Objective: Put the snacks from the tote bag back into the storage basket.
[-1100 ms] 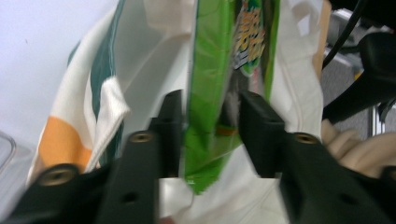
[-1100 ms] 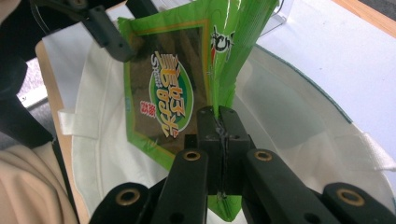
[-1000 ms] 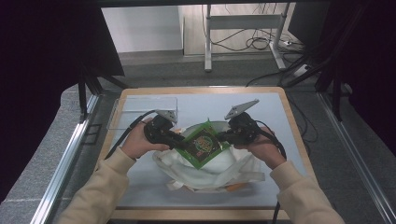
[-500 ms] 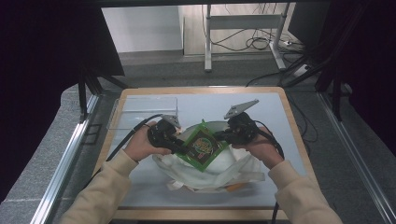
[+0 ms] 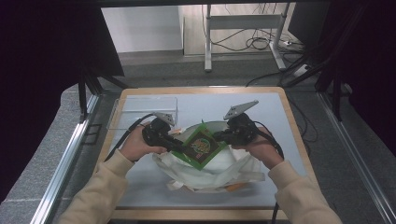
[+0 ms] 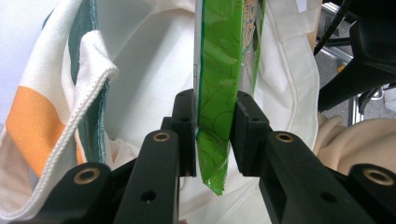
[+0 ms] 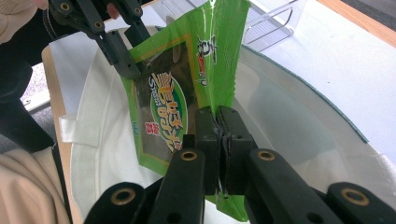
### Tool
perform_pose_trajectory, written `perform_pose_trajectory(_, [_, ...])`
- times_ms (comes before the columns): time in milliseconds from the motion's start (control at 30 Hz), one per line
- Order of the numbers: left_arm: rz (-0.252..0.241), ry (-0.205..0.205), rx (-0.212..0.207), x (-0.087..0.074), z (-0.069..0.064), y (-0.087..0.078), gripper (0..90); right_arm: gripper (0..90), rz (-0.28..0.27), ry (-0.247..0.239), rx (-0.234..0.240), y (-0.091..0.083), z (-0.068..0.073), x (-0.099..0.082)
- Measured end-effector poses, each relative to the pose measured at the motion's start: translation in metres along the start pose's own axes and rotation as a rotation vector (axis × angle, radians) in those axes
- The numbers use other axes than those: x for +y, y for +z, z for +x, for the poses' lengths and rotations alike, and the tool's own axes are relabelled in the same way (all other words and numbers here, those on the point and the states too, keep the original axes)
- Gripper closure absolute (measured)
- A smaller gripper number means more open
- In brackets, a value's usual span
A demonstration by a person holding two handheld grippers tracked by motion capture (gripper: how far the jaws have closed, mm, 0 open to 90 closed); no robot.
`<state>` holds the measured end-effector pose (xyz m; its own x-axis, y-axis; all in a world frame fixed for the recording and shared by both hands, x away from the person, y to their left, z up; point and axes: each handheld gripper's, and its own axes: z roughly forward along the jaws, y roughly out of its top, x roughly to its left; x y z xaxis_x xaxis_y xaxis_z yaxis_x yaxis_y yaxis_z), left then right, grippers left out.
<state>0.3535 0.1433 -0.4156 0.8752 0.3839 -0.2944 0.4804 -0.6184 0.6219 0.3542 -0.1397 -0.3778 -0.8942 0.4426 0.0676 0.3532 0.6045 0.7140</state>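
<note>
Green snack packet (image 5: 201, 147) held over the open cloth bag (image 5: 210, 172).
Right gripper (image 7: 219, 122) pinches its edge; left gripper (image 6: 212, 135) has just been closing on its corner. Next, lower it inside.

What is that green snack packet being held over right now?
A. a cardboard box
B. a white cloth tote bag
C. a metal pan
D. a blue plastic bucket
B: in the high view, the flat green foil snack packet hangs between the left gripper and the right gripper, directly above a crumpled white cloth tote bag lying on the table.
</note>
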Motion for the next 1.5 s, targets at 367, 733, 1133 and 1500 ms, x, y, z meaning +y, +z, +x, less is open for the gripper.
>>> perform_pose_trajectory(367, [-0.032, 0.002, 0.017, -0.003, -0.002, -0.007, 74.0, 63.8, -0.029, 0.016, 0.002, -0.004, 0.001, -0.002])
perform_pose_trajectory(733, [-0.089, -0.023, 0.061, -0.013, -0.002, -0.017, 74.0, 41.6, -0.101, 0.109, -0.074, -0.022, 0.0, -0.016])
perform_pose_trajectory(1133, [-0.15, -0.012, 0.101, -0.019, -0.01, -0.023, 74.0, 34.6, -0.089, 0.208, -0.101, -0.015, 0.002, -0.04])
perform_pose_trajectory(1500, [-0.191, -0.025, 0.107, -0.03, -0.012, -0.023, 73.9, 32.0, -0.078, 0.225, -0.066, 0.0, 0.012, -0.046])
